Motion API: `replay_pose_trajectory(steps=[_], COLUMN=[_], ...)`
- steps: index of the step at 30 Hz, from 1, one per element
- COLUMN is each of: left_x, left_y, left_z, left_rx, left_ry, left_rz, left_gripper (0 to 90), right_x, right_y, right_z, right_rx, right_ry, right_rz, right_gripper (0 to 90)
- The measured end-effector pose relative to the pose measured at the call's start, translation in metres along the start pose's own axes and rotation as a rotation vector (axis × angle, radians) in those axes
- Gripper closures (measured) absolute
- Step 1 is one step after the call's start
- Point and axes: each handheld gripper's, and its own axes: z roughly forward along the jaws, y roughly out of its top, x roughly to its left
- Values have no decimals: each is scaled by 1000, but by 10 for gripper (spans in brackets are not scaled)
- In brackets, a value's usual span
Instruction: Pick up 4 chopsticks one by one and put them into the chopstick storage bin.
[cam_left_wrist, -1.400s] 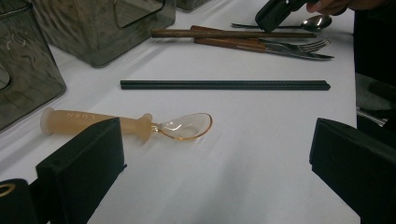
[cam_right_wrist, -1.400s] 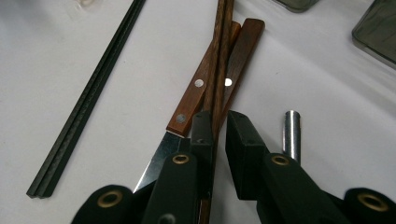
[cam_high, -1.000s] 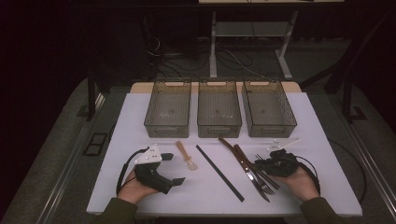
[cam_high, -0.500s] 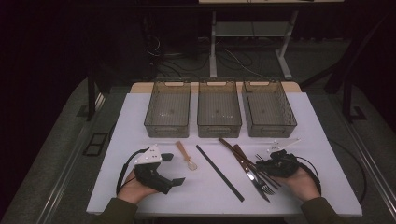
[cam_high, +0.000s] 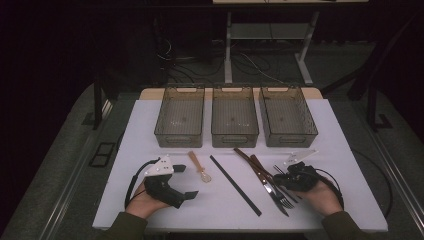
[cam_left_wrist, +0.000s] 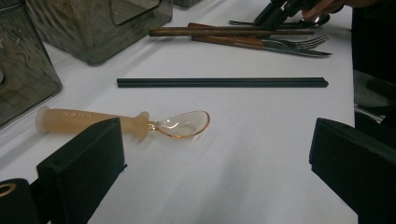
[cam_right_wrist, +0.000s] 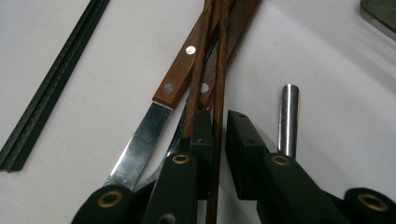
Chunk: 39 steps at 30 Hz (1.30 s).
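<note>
Right gripper view is showing the right claw (cam_right_wrist: 215, 135) closing its jaws almost together around one of a pair of thin brown wooden chopsticks (cam_right_wrist: 219, 60), likely pinching low on the stick to lift it off the wood-handled steel knife (cam_right_wrist: 159, 107) and fork beneath it. A short steel rod (cam_right_wrist: 288, 119) is lying just beside the outer jaw. In the high view the chopsticks (cam_high: 250, 161) are lying at the right of the white table (cam_high: 350, 150), in front of three clear grey plastic bins (cam_high: 235, 117); the bins are sitting empty, giving open room to drop things in. The left claw (cam_high: 184, 182) is resting with jaws wide apart, holding nothing, near the translucent orange plastic spoon (cam_left_wrist: 126, 122), with the black chopstick pair (cam_left_wrist: 222, 82) lying between the two sides
</note>
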Motion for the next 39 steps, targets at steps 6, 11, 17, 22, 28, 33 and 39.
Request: replay_pose_trajectory(steps=[6,11,17,22,28,33,39], left_x=[0,0,0,1,1,1,1], left_y=[0,0,-1,-4,-8,-9,-10], left_z=[0,1,2,4,6,9,8], left_rx=[1,2,16,21,17,23,25], left_ry=[-2,-2,-2,-8,-14,-20,-13], left_rz=[0,1,6,5,-14,-11,-7], left_gripper=[24,24,24,23,24,23,23], right_x=[1,1,1,-1,-4,-4,0], right_y=[0,0,0,0,0,1,6], right_z=[0,0,-1,-7,-15,-20,-26], right_rx=[5,6,-2,-36,-63,-85,-123], right_ry=[-14,-14,-24,-29,-30,-13,25], right_rz=[-10,-10,-27,-8,3,5,13], right_gripper=[842,846,851,851,851,851,851])
